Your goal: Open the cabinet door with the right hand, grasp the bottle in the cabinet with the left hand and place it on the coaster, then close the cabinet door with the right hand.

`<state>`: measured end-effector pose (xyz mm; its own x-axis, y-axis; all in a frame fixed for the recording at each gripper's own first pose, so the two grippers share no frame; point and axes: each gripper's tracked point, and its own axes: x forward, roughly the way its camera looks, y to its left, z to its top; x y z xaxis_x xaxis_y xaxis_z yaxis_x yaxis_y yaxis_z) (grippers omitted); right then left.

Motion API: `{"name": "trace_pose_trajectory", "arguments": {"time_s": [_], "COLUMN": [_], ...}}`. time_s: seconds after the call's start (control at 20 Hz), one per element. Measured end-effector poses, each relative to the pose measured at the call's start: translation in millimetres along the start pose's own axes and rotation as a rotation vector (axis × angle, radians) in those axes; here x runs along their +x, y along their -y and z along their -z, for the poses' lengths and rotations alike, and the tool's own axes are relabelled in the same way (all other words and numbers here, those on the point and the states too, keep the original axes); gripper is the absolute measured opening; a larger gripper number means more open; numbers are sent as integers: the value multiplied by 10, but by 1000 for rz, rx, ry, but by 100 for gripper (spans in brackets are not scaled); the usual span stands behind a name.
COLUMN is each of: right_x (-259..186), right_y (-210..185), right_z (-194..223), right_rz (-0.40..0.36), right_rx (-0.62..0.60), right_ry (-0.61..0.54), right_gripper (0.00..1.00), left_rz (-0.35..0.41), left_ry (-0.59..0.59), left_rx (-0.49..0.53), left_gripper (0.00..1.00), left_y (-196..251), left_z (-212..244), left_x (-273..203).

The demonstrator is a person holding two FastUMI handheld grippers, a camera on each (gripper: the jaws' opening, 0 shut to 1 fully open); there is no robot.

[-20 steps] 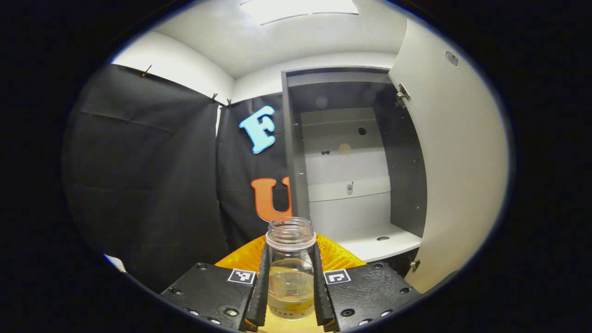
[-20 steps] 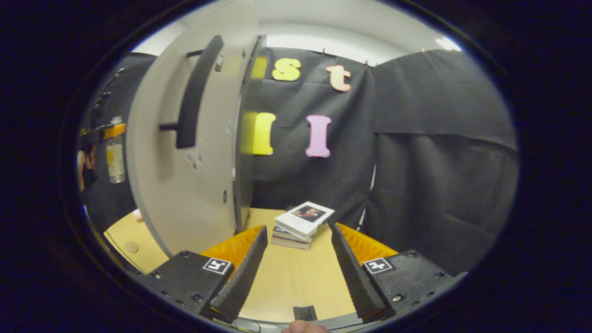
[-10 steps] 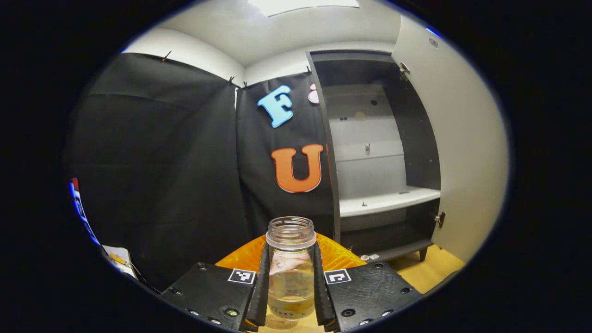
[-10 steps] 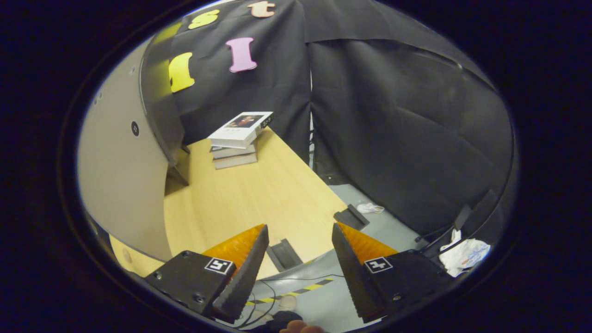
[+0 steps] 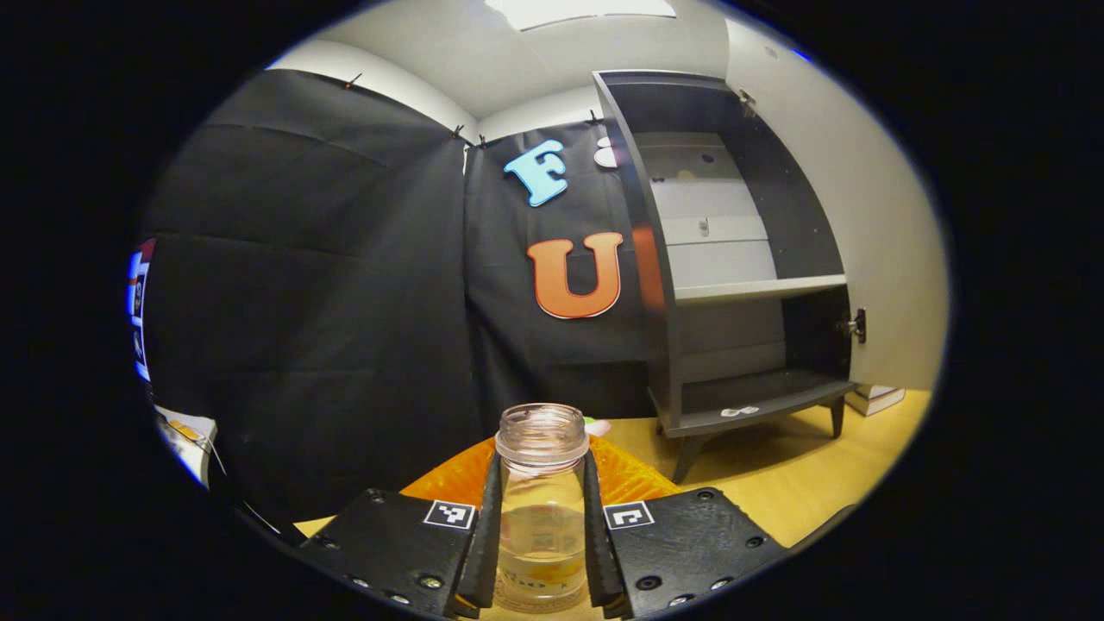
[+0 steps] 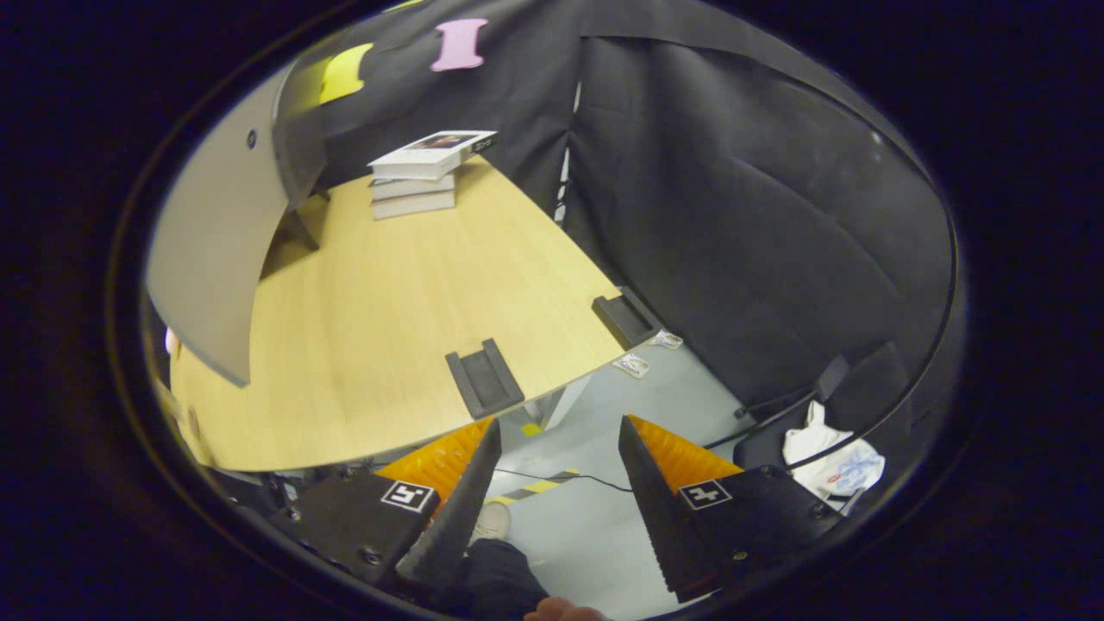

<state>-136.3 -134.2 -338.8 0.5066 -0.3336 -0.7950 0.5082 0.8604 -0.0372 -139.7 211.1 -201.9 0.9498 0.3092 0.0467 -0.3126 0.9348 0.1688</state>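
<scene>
Bottle [image 5: 542, 509], clamped in left gripper [image 5: 542, 552], has dropped from cabinet [image 5: 742, 259] shelf height toward the tabletop [image 5: 802, 483]; cabinet at 2 o'clock. Coaster placement next. Right gripper [image 6: 556, 509] wide, empty.

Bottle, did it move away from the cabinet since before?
Yes. The bottle, shut in the left gripper, moved back and down from the cabinet, now farther off.

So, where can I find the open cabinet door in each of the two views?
Left gripper view: the cabinet door runs along the right edge, swung open.
Right gripper view: the cabinet door is at the upper left, above the table.
Shared landmark: the stack of books on the table, just past the door.
</scene>
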Motion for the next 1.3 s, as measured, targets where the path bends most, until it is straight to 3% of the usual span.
{"name": "trace_pose_trajectory", "arguments": {"time_s": [0.15, 0.25, 0.4, 0.6, 0.85, 0.95, 1.3], "right_x": [25, 55, 13, -32, 7, 28, 108], "right_y": [-285, -401, -624, -746, -863, -859, -897], "right_z": [38, 142, 141, 13, 30, 36, 47], "right_rz": [-51, -60, -100, -107, -127, -125, -130], "right_rx": [-38, -66, -23, -165, -169, -161, -172], "right_ry": [-7, -46, -64, -14, -27, -37, -52], "right_gripper": [89, 91, 92, 92, 92, 92, 92], "left_rz": [2, -29, -31, -49, -48, -41, -63], "left_ry": [-7, -34, -51, -48, -75, -77, -72], "left_rx": [-56, -40, -83, -64, -78, -95, -95], "left_gripper": [40, 40, 41, 41, 60, 94, 96], "left_y": [-12, -101, -87, -91, -72, -63, -94], "left_z": [83, 210, 311, 327, 377, 383, 354], "left_x": [-51, -15, 35, 74, 110, 133, 98]}}
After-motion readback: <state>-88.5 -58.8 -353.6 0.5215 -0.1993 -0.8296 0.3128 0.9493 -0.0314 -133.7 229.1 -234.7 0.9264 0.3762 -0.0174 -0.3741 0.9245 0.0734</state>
